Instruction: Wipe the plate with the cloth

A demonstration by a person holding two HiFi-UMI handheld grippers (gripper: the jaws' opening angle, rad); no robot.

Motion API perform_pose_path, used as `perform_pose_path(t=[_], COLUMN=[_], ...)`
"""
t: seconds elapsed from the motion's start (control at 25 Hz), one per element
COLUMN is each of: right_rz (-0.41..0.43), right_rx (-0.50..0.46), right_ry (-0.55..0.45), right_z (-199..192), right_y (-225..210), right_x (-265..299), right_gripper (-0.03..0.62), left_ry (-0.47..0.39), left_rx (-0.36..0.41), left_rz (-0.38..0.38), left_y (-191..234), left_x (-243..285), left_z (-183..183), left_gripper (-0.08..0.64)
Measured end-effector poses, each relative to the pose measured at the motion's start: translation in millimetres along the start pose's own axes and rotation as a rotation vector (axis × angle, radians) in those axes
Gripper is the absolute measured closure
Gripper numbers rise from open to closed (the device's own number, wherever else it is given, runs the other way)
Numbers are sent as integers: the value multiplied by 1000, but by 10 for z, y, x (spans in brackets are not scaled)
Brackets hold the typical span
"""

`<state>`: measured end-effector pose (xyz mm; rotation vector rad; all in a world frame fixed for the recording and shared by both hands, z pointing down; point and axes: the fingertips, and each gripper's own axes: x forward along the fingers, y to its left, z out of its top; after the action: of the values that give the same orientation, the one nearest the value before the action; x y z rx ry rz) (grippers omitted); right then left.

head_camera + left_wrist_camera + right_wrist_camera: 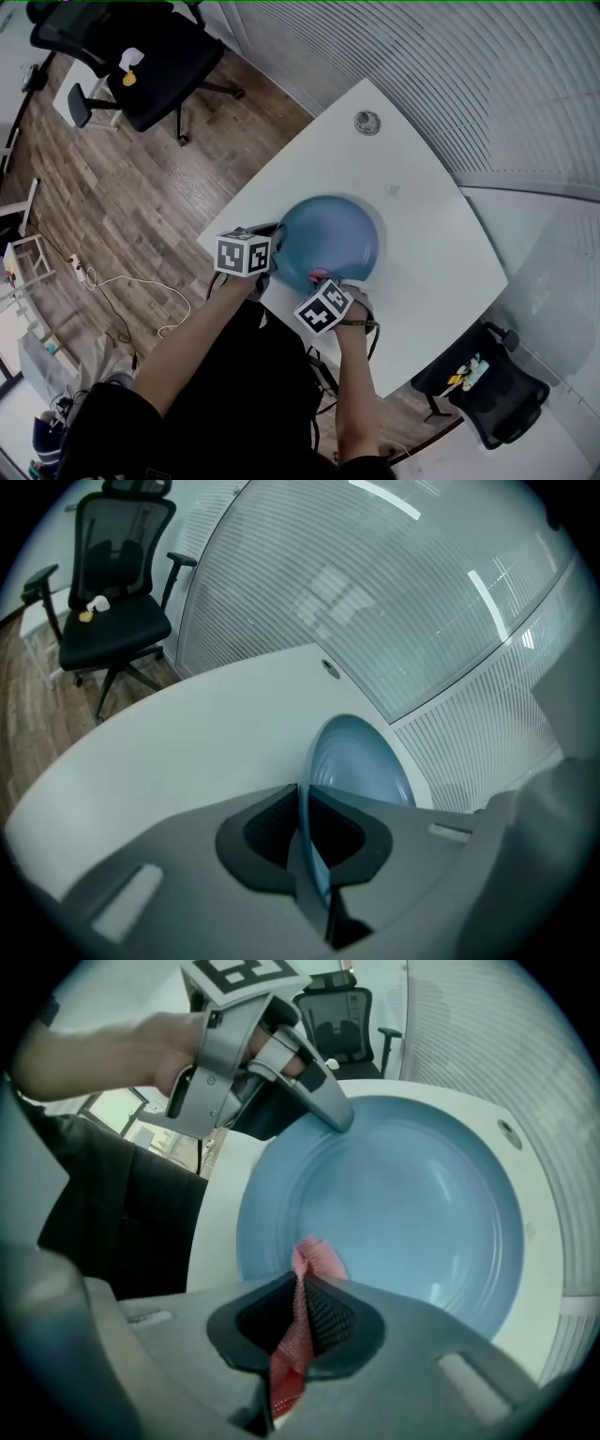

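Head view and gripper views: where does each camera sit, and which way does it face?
Head view: on the head, steeply down at plate, table; arms, left gripper, right gripper show.
Left gripper view: along jaws clamping the plate rim, across table.
Right gripper view: down into plate; jaws pinch cloth; left gripper shows.
Shared: plate in all three.

- In the head view, the marker cubes (pixel 244 253) cover the jaws of the left gripper (pixel 275 242) and the right gripper (pixel 321 281).
- The cloth (pixel 314 1260) runs down between the right gripper's jaws and out of sight; only a pink fold shows over the plate (pixel 403 1204).
- In the left gripper view, the plate's near rim disappears between the jaws.
- The yellow and white bits (pixel 129 77) on the office chair (pixel 159 66) and the round fitting (pixel 367 122) in the table (pixel 422 244) are too small to name.
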<state>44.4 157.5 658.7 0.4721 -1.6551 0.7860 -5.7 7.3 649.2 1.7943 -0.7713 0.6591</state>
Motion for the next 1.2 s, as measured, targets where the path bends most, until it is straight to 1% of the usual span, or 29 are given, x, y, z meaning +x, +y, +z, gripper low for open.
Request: perform_pose_path(t=[0.12,0.2,0.44,0.56,0.64,0.72,0.8,0.92,1.2], right_rz=[45,60,78,84,87,76,50,16,-5], right_rx=[-15,-30,-78,-75,-64,-62,-72,-80,-48], right_ry=[-32,-56,-115,-161,-210,-266,-299,-310,-329], right_z=[171,288,541,692,804,922,974,984,1006], right_y=[112,165,230,213,202,167,122,86,25], right_x=[27,51,51,32,37,32,30,27,24], right_gripper=[571,571,570,571,570,571,570,571,571], left_ry=[-7,-7,7,8,9,7,7,11,19], left_rx=[-1,-7,7,10,15,21,17,15,48], left_rz=[2,1,-6,-10,-10,-5,-3,-11,-17], left_y=[-3,5,-13,-1,15,29,23,5,10], left_x=[8,16,17,6,-19,-34,-21,-4,-15], left_z=[13,19,27,22,7,2,-12,-8,-13], left_gripper=[540,540,538,540,540,543,543,543,545])
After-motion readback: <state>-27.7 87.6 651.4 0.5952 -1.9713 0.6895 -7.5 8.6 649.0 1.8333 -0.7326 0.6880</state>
